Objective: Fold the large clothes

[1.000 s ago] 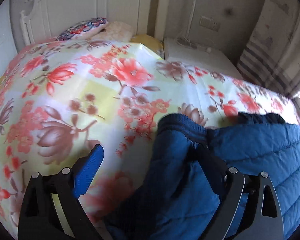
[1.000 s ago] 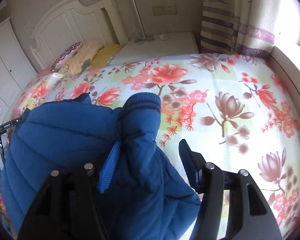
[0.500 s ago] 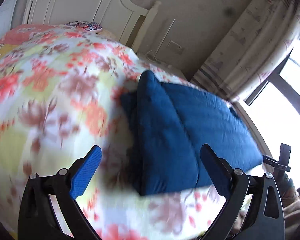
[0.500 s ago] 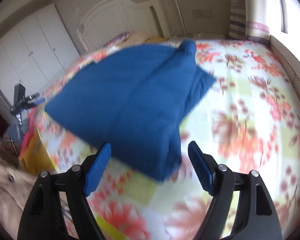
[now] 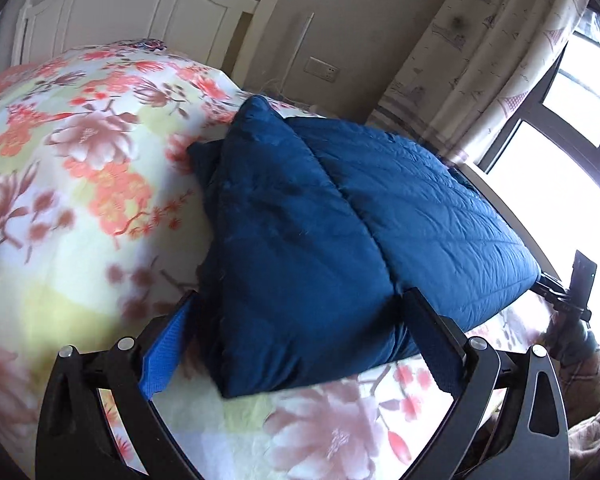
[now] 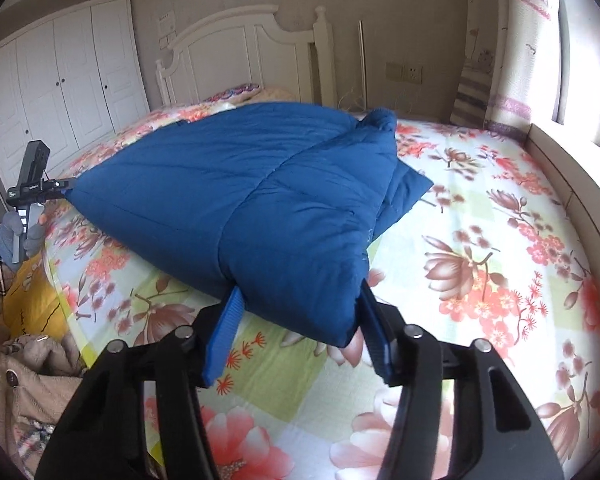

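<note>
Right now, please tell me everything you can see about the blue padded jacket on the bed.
The blue jacket is a puffy quilted garment with stitched panels, lying folded into a thick bundle on the floral bedsheet. A ribbed cuff sticks up at its far end. The right gripper is closing around one near corner; the left gripper straddles the other, wide apart.

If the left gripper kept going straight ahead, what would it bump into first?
Most likely the blue jacket. Its near folded corner already sits between the wide jaws of the left gripper, lying on the flowered bedspread.
</note>
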The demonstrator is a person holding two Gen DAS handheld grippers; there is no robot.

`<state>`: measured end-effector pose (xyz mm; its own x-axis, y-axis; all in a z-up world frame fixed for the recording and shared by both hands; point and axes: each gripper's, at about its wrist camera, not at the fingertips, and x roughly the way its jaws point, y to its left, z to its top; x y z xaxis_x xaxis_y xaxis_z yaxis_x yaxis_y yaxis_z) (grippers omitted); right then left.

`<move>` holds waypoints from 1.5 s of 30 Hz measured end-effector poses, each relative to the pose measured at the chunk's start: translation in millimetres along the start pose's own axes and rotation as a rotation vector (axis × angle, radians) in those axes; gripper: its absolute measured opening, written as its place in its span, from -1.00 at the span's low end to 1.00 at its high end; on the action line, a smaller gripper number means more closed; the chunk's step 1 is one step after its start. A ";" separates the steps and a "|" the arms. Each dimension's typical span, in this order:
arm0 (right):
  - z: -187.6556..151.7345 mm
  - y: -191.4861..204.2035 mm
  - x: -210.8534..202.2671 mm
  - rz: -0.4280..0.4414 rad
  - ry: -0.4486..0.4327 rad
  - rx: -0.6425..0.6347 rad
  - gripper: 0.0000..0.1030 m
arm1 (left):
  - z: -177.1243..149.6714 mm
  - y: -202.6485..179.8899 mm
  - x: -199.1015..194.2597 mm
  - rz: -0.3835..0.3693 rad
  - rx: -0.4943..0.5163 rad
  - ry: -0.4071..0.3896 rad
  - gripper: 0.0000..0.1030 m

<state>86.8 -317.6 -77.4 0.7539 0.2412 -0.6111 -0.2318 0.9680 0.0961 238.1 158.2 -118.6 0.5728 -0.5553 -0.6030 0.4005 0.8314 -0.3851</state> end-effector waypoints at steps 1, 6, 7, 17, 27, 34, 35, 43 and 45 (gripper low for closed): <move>-0.2 0.5 -1.7 0.002 -0.012 -0.001 -0.28 | 0.8 0.3 2.2 -0.010 -0.009 -0.003 0.77; -7.2 -4.9 -15.2 0.037 -0.055 0.044 -0.65 | 2.2 -2.8 0.7 -0.070 -0.081 -0.044 -0.06; -8.6 -5.0 -18.8 0.035 -0.054 0.040 -0.67 | 0.4 -2.6 -3.1 -0.085 -0.107 -0.055 -0.15; -60.4 -8.9 -79.2 0.122 -0.014 0.163 -0.70 | -44.5 -40.5 -35.4 -0.100 -0.067 0.024 -0.33; -49.8 -25.8 -142.7 -0.038 -0.056 0.187 0.03 | -42.6 -51.5 -70.2 0.086 -0.039 -0.028 0.44; 87.0 20.6 -80.5 -0.139 -0.102 0.023 0.32 | 69.6 -128.4 -52.8 0.208 0.140 -0.199 0.91; 110.4 35.2 -50.3 -0.135 -0.075 -0.015 0.32 | 85.1 -138.4 -32.0 0.209 0.145 -0.155 0.91; 181.6 99.4 166.3 -0.112 0.244 -0.107 -0.19 | 135.7 -178.2 159.1 0.276 0.181 0.191 0.91; 157.8 89.8 213.6 -0.114 0.323 -0.092 -0.15 | 118.5 -168.6 206.1 0.323 0.203 0.236 0.91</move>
<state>324.1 -168.2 -75.3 0.5485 0.0836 -0.8319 -0.2231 0.9735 -0.0493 373.3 -98.9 -95.2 0.5223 -0.2284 -0.8216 0.3735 0.9274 -0.0204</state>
